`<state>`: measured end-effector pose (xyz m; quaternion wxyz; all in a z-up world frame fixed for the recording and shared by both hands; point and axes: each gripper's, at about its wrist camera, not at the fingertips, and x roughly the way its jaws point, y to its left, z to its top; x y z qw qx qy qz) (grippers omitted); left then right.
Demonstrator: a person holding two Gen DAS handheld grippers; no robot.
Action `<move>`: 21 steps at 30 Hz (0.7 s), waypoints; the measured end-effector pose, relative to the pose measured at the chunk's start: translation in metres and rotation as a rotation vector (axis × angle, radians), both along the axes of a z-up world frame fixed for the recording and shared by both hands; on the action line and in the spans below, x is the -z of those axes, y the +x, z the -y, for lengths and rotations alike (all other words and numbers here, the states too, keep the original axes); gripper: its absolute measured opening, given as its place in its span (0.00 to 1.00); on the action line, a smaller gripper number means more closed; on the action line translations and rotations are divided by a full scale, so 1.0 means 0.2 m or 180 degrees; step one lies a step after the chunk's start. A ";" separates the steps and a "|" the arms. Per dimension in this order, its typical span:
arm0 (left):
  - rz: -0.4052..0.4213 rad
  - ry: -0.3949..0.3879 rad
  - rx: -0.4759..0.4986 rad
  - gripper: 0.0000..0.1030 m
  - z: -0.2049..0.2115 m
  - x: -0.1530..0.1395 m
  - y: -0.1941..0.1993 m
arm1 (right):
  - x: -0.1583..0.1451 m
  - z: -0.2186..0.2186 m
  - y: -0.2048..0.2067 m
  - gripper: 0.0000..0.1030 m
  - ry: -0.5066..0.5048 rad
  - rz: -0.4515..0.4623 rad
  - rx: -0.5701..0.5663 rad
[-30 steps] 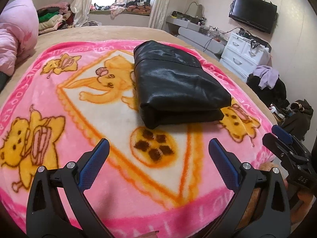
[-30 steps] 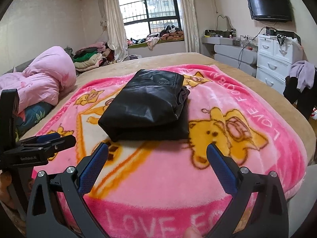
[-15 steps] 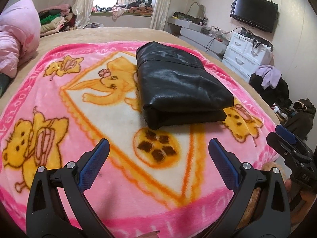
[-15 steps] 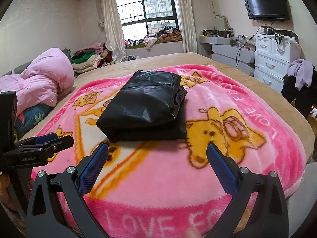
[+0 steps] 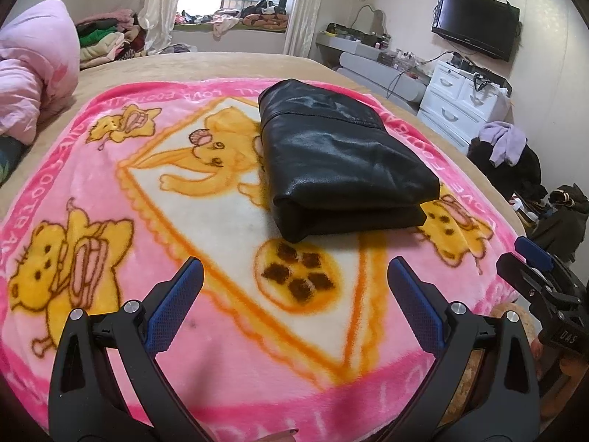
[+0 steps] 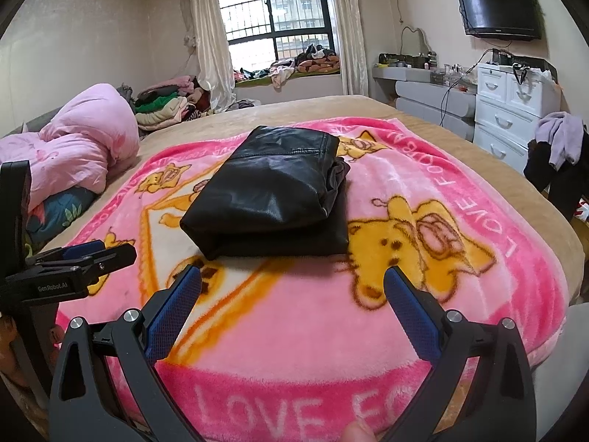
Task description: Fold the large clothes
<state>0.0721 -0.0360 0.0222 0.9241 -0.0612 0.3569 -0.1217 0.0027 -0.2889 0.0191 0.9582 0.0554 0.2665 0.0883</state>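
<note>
A black leather garment [image 5: 338, 158] lies folded into a thick rectangle on the pink cartoon blanket [image 5: 110, 191]; it also shows in the right wrist view [image 6: 272, 191] on the same blanket [image 6: 423, 184]. My left gripper [image 5: 294, 287] is open and empty, held near the blanket's front edge, well short of the garment. My right gripper [image 6: 292, 291] is open and empty, also short of the garment. The right gripper shows at the right edge of the left wrist view [image 5: 537, 280], and the left gripper at the left edge of the right wrist view [image 6: 73, 261].
A pink duvet [image 6: 77, 147] lies bunched at the bed's left side. Piled clothes [image 6: 165, 105] sit beyond it by the window. A white drawer unit [image 6: 511, 110] and a chair with draped clothes [image 6: 559, 154] stand right of the bed. A TV [image 6: 497, 3] hangs on the wall.
Both grippers have drawn back slightly and tilted up, so more of the room shows. The folded garment has not moved. Both grippers stay open.
</note>
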 end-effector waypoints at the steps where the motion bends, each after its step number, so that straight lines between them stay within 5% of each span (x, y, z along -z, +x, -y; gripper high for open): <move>1: 0.0001 0.0001 -0.0004 0.91 0.00 0.00 0.00 | 0.00 0.00 0.00 0.96 0.0001 -0.0004 -0.0003; 21: 0.0011 0.0036 -0.0041 0.91 -0.01 -0.02 0.00 | 0.02 0.00 0.00 0.96 -0.0028 -0.0039 -0.0010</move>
